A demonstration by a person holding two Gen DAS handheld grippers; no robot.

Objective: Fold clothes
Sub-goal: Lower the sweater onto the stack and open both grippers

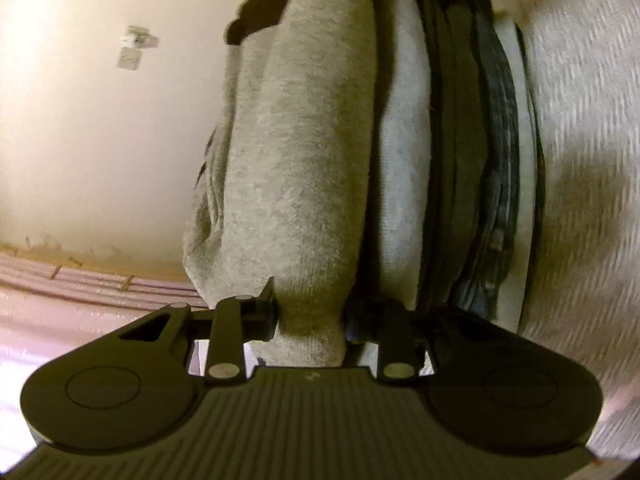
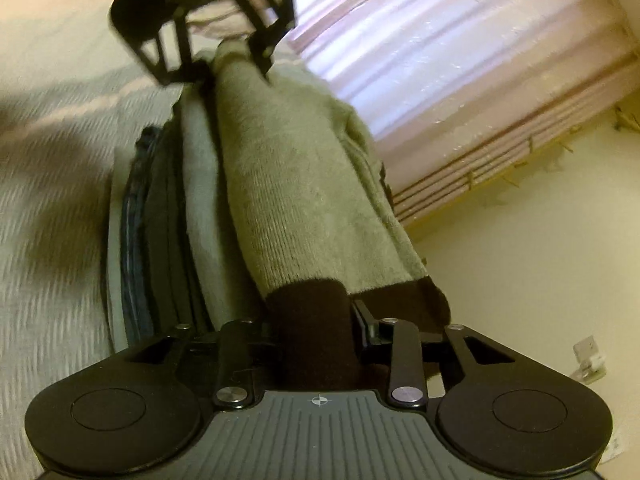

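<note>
Both grippers pinch opposite ends of a folded beige sweater [image 1: 304, 168]: left gripper [image 1: 310, 316], right gripper [image 2: 316, 320], beside a stack of folded clothes [image 1: 468, 152]; stacking apparently remains.

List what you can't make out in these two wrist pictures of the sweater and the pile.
- Left wrist: the sweater runs off the top edge, so its far end is cut off.
- Right wrist: the right gripper hides its end of the sweater.
- Both views: the clothes pile shows edge-on only; the count is unclear.
- Bedcover: blurred pattern.
</note>
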